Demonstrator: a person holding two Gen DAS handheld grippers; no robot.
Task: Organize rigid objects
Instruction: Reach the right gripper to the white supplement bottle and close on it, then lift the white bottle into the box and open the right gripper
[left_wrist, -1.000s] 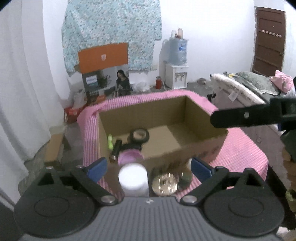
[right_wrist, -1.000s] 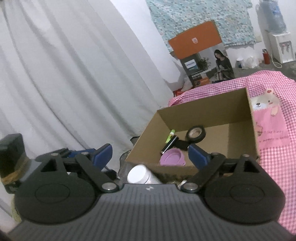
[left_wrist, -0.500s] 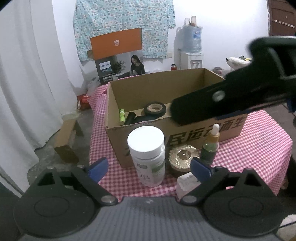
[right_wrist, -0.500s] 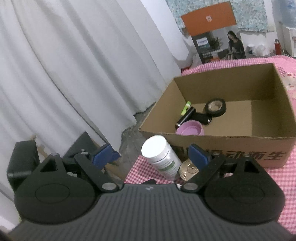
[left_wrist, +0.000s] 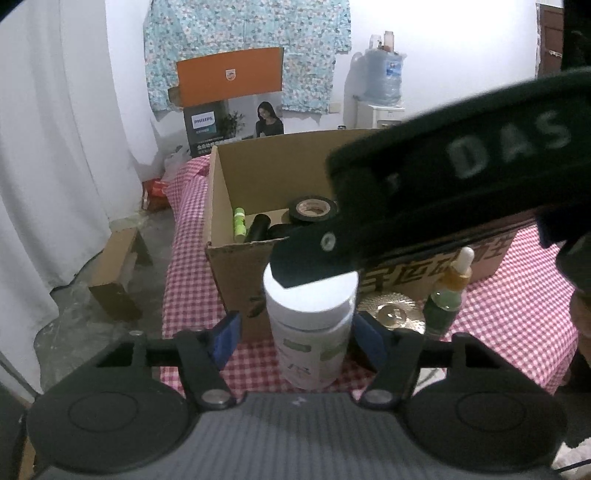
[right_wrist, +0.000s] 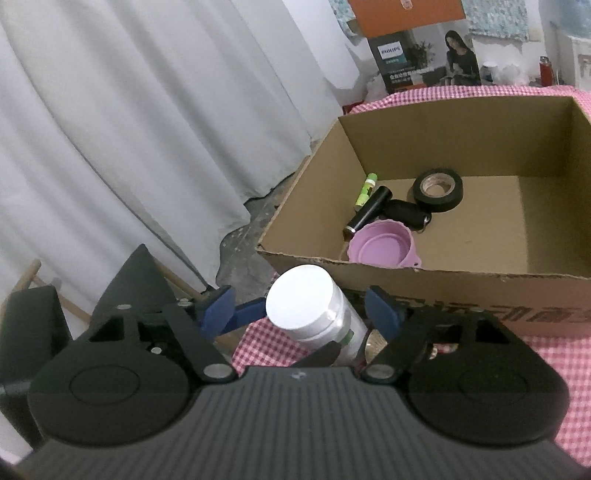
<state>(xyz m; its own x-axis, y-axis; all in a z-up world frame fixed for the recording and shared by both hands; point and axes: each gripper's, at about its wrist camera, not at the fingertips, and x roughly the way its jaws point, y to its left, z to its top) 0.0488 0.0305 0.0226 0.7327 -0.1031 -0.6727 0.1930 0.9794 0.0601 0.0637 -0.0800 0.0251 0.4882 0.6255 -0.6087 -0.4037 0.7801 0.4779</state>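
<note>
The left gripper has open jaws flanking the white bottle. The right gripper is open too. Close low and squarely before lifting into the box.

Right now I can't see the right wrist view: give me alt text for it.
The open right gripper frames a white-capped bottle standing on the checked cloth before a cardboard box. Inside lie a tape roll, purple cup, black tube and green stick.

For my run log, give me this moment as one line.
phase: approach | left gripper: open, straddling white bottle | right gripper: open, above bottle | cardboard box: holds tape roll, purple cup
</note>
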